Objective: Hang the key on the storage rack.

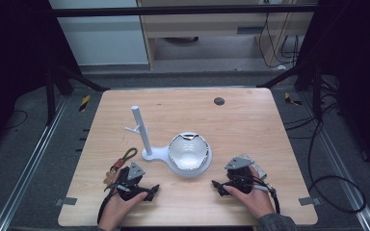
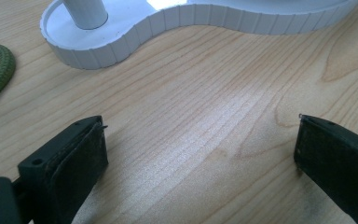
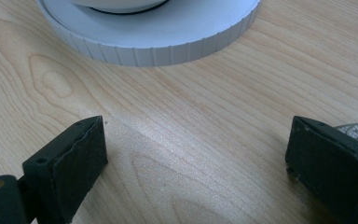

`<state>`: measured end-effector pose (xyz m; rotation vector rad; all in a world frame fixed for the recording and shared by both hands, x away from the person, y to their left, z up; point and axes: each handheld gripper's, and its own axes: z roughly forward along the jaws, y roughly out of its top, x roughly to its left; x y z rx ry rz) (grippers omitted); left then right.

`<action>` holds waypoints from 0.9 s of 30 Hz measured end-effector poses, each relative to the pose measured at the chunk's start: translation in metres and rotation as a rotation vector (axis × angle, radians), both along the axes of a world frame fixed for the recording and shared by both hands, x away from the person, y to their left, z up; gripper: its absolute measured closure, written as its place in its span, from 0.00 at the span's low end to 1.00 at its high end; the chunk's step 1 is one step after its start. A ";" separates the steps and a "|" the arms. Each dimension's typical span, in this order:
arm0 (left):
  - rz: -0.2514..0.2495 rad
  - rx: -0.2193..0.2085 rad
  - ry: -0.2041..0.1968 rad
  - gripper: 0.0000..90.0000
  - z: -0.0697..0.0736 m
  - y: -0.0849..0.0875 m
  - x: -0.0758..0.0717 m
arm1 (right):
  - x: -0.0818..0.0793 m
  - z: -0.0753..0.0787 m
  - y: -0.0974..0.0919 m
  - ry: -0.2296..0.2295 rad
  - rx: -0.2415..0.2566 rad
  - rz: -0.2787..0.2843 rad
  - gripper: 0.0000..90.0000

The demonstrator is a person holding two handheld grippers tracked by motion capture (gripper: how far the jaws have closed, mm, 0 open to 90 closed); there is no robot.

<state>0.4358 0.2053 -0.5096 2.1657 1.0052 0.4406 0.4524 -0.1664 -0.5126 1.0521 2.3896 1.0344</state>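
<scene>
Resting low on the tabletop (image 1: pixel 250 120) at the near edge, left claw (image 1: pixel 150 191) and right claw (image 1: pixel 218 186), each in a hand, both pointing inward toward the middle. Jaws of each spread wide, with bare wood between them and nothing gripped, as seen in both gripper views; probably a ready pose, kept open so as to close on something ahead. Just behind the left claw, a key ring with a green cord loop (image 1: pixel 126 158), lying flat and untouched, near enough for a short reach. Beside the right claw, a small pale packet (image 1: pixel 253 162), partly hidden by it. Farther on, between the two claws, a white stand (image 1: pixel 161 153) with a ribbed base, holding a shiny bowl (image 1: pixel 188 150) on the wide end and an upright peg post (image 1: pixel 140 127) on the narrow end, likely for hanging the cord. At the far edge, a dark round spot (image 1: pixel 218 101)
</scene>
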 end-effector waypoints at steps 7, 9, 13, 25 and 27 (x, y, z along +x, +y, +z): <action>-0.019 -0.029 0.017 0.08 0.005 0.005 -0.006 | 0.000 0.000 0.000 0.002 0.003 -0.003 0.06; -0.011 -0.029 0.007 0.09 0.012 0.009 -0.008 | 0.000 0.000 0.000 0.002 0.003 -0.004 0.06; 0.009 0.001 -0.004 0.10 0.029 0.022 -0.004 | -0.001 0.000 0.000 0.002 0.004 -0.006 0.06; 0.077 0.153 0.158 0.23 0.061 0.077 0.045 | -0.001 0.000 -0.001 -0.002 -0.003 -0.008 0.06; 0.082 0.184 0.195 0.29 0.064 0.084 0.058 | -0.002 0.000 -0.001 0.001 -0.002 -0.008 0.06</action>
